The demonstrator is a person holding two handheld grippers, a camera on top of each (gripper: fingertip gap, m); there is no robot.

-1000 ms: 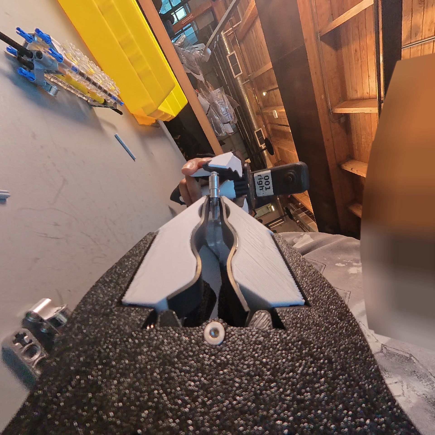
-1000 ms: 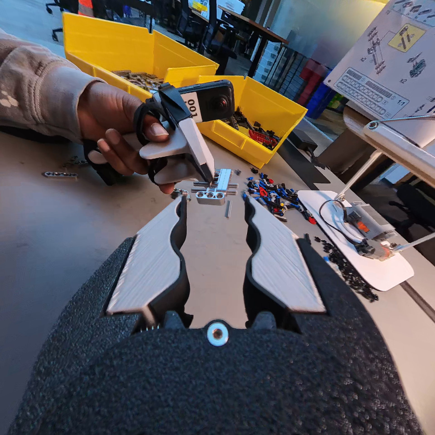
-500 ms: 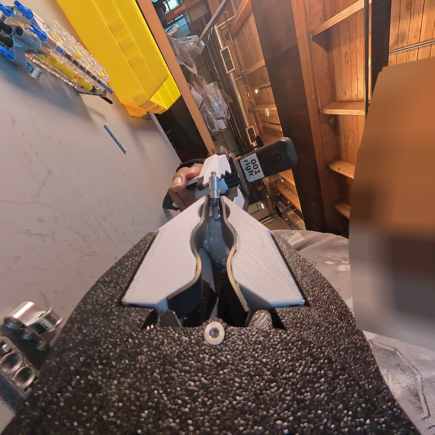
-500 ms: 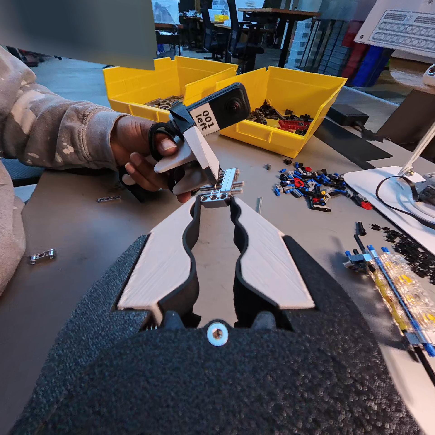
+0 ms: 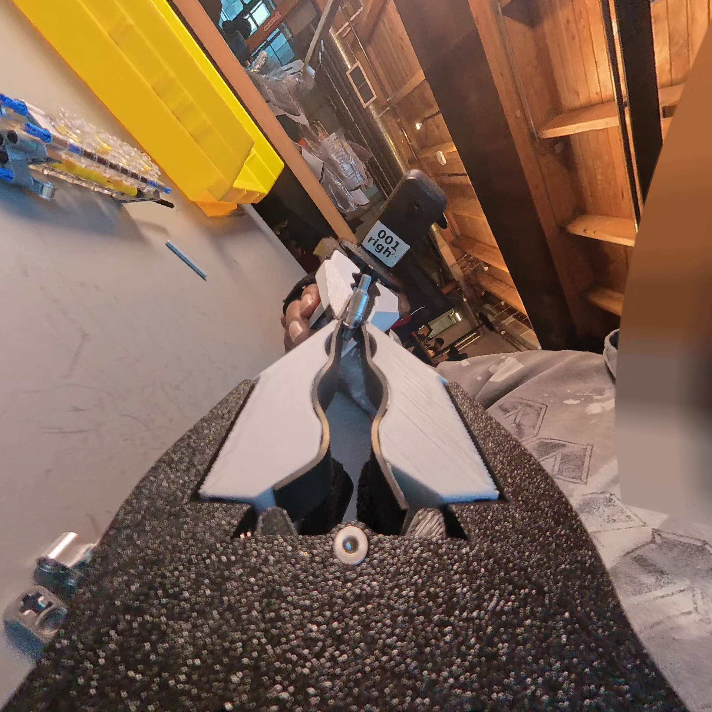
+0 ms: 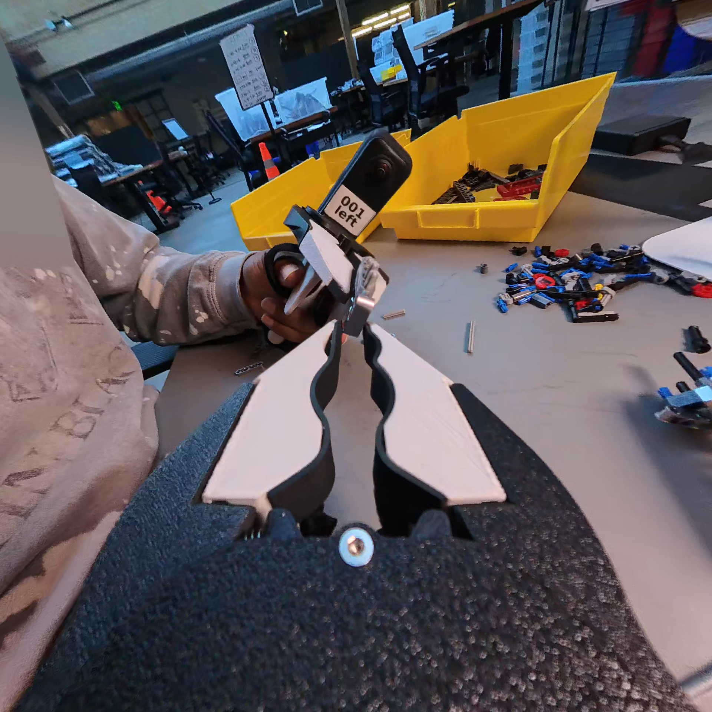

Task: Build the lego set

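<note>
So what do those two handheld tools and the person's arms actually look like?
Each tool, left and right, has two pale grey ribbed fingers with wavy black inner pads on a rough black body. Each carries a black camera with a white sticker. The sleeve is grey, paint-flecked fabric.

Item: grey beam assembly [image 6: 361, 298].
- Look: a short light-grey plastic building beam with round holes along it. Grey pins run crosswise through it, and their stub ends stick out of its side.
- State: one joined piece.
- Pose: tilted, with the long axis leaning up and away in the right wrist view.
- Place: in the air above the desk [image 6: 539, 385], touching nothing on it.
- Hold: the jaws of the left gripper [image 5: 350, 333] are closed on its upper part. The jaws of the right gripper [image 6: 351, 328] are closed on its lower end.
</note>
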